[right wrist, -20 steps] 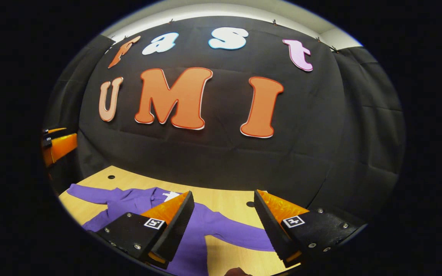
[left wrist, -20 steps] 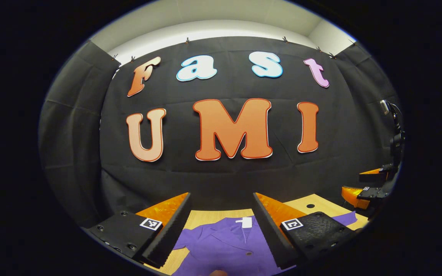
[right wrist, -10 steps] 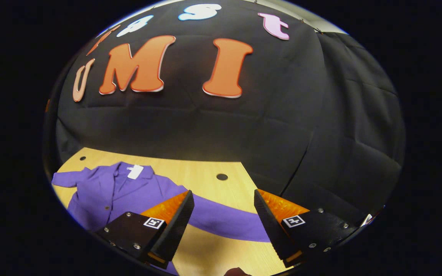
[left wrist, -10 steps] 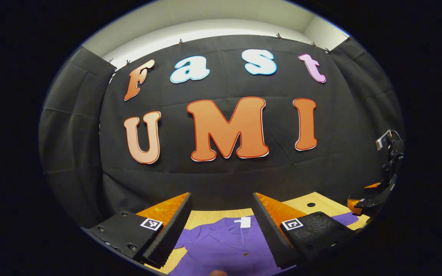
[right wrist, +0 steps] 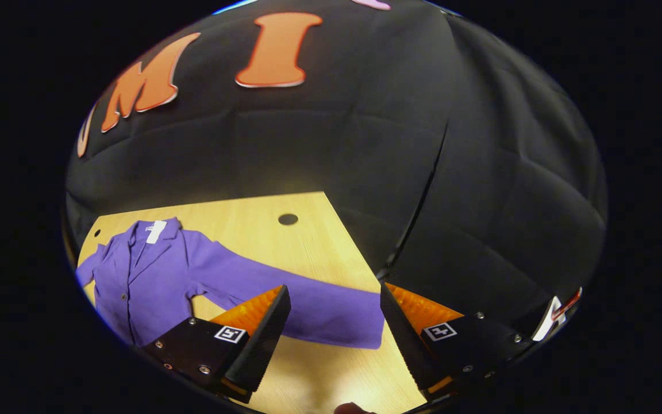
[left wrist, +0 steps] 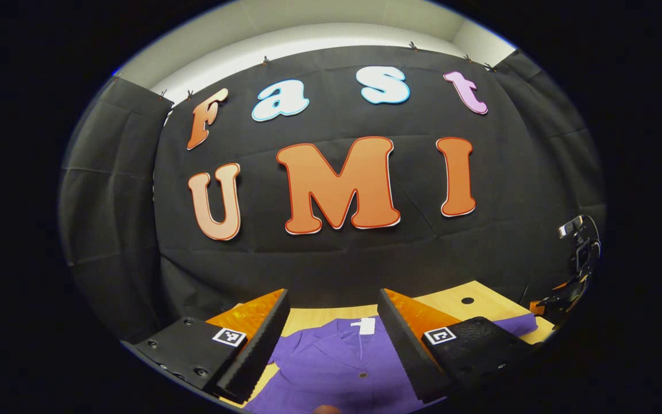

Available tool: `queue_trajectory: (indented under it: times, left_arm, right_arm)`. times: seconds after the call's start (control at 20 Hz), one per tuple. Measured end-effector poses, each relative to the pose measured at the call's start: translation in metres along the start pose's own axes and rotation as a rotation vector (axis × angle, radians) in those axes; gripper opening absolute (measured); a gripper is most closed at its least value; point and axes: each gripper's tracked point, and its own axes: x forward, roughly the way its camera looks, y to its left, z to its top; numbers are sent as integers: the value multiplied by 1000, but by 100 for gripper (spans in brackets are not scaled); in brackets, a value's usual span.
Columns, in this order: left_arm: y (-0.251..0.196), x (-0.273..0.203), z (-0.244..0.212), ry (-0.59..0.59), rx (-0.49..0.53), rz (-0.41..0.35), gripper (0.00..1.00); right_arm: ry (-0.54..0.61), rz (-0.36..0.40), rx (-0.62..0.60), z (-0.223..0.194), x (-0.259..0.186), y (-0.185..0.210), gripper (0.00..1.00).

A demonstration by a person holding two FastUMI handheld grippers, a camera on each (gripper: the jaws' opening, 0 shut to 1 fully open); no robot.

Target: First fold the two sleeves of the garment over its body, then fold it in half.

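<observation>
Purple jacket [right wrist: 153, 276] lay flat on the light wooden table [right wrist: 308, 241], in the lower left of the right gripper view. It lay face up, with a small white tag [right wrist: 156, 231] at the collar and dark buttons down the front. One long sleeve [right wrist: 308, 302] was stretched out toward the lower centre of that frame, and its cuff ended between the two fingers of the right gripper [right wrist: 335, 336]. These fingers stood wide apart and held nothing; whether they touched the cloth or the table, I cannot tell. A dark round hole [right wrist: 288, 219] was in the table top, well apart from the sleeve, near the black cloth wall [right wrist: 365, 144].

In the left gripper view the left gripper [left wrist: 331, 345] was at the bottom centre, also wide open and empty. The collar and the chest of the jacket [left wrist: 331, 368] appeared between its fingers, lower in the frame. At the right edge of this view the other gripper [left wrist: 564, 296] was seen, far off, close to the end of the purple sleeve [left wrist: 518, 325].
</observation>
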Motion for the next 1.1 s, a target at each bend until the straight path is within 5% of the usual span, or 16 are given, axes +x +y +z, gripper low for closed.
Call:
queue_trajectory:
  times: [0.4,1.0,1.05,1.1]
  left_arm:
    - [-5,-7,-15,62,27,47,96]
    - [-23,-16,-35,147,95,34,96]
    - [-21,-17,-37,154,95,39,96]
    - [-19,-17,-39,161,93,43,96]
  right_arm:
    - [312,1,145,-62,55,-34,97]
    - [607,21,207,-95,97,-39,93]
    - [637,12,212,-100,96,-39,100]
    - [629,-3,210,-96,97,-43,90]
